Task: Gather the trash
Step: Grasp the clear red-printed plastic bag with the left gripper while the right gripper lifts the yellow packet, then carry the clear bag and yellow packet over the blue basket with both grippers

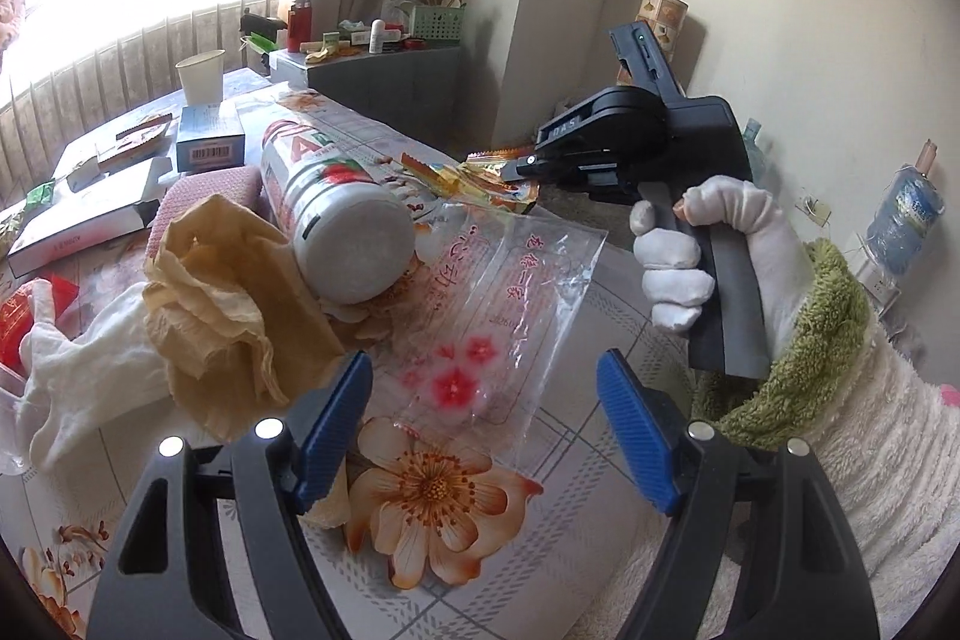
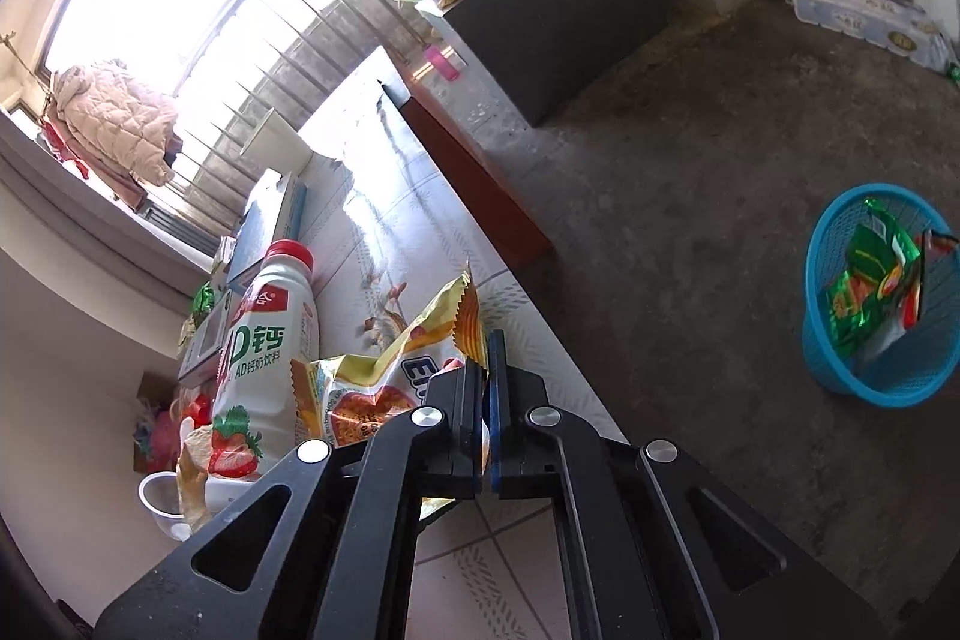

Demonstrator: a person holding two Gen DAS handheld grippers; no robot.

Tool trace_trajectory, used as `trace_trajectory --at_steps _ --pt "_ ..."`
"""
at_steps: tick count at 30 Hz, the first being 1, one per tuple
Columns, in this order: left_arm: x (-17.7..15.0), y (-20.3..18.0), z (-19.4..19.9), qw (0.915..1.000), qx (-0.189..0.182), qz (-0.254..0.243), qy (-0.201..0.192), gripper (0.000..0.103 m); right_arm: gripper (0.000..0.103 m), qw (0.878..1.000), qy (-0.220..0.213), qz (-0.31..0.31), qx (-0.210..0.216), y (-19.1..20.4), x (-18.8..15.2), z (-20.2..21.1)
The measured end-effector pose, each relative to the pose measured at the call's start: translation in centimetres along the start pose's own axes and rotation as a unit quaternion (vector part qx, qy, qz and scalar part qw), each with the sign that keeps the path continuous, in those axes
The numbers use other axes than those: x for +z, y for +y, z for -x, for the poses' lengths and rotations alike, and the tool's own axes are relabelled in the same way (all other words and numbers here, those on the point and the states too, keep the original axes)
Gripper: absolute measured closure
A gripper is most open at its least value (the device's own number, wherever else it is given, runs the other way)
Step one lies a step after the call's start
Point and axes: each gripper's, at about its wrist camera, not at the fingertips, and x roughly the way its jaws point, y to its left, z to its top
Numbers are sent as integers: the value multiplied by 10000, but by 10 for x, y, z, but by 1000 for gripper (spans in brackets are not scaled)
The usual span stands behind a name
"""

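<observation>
Two grippers are in play. My left gripper hangs with its blue pads spread wide and nothing between them, just above a clear bag with red print that lies flat on the flowered table. Beside it lie one crumpled tan paper, one white cloth and one bottle on its side, white bottom toward me.

My right gripper is clamped on the yellow wrapper at the table's edge. The wrapper is crinkled foil with sawtooth ends and a fruit picture; its lettering is cut off by the pads. In the left view I see a gloved hand on that gripper's handle, and only the wrapper's orange-yellow end shows.

Farther back I count one paper cup and one blue box. One blue basket stands on the floor well away from the table, holding green wrappers; I cannot count them.
</observation>
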Motion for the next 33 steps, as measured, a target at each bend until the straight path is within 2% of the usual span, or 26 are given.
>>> trace_trajectory --at_steps 4,8,16,18,25,27,29,32,33 --pt "3 -8 -9 9997 7 -196 127 28 103 9989 -410 -190 98 -16 2 24" --pt "2 -22 -25 9974 126 -568 416 28 103 9966 -682 -409 228 -37 8 49" --pt "-3 -33 -56 9885 371 -1116 949 28 103 9952 -743 -579 248 -68 -3 73" --pt "-3 -33 -62 9873 434 -1176 976 29 103 9953 -693 -628 254 -74 -7 74" --pt "9 -22 -73 9888 230 -949 1127 55 103 9951 -544 -772 308 -90 -25 78" --pt "13 -21 -75 9886 151 -960 1148 65 103 9947 -537 -817 310 -95 -29 83" --pt "15 -20 -76 9886 56 -938 1174 82 103 9942 -558 -869 289 -99 -32 87" --pt "20 -18 -78 9889 -38 -838 1224 94 103 9932 -611 -954 251 -108 -35 95" --pt "22 -17 -79 9890 -38 -827 1222 94 103 9928 -630 -990 252 -112 -36 99"
